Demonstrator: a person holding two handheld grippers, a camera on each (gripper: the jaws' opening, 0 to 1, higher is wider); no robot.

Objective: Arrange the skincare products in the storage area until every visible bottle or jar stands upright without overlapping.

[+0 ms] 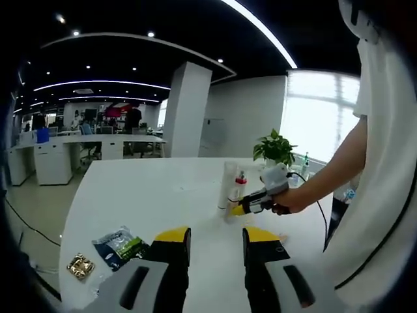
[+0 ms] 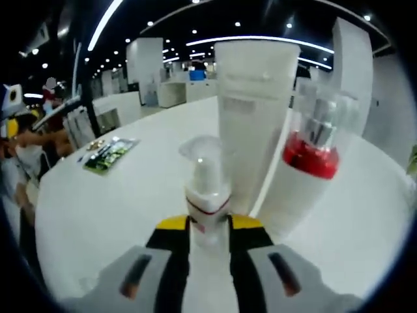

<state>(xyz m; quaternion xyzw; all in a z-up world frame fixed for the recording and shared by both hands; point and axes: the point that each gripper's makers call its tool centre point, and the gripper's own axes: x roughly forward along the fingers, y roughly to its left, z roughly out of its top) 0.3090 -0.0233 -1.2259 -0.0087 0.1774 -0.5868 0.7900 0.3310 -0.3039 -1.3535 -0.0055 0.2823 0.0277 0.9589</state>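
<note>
Pump bottle [image 2: 207, 195], white with clear cap, stands upright between fingers [image 2: 171, 225].

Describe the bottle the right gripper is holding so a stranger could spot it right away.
On the white table, three products cluster together. The small pump bottle stands nearest, clamped between the right gripper jaws, before a tall white tube and a red-collared bottle. It alone is short, with a clear pump cap.

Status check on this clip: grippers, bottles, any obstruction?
Right gripper shut on small pump bottle, upright beside tall white tube and red-collared bottle. Left gripper open, holding nothing. Path unobstructed.
</note>
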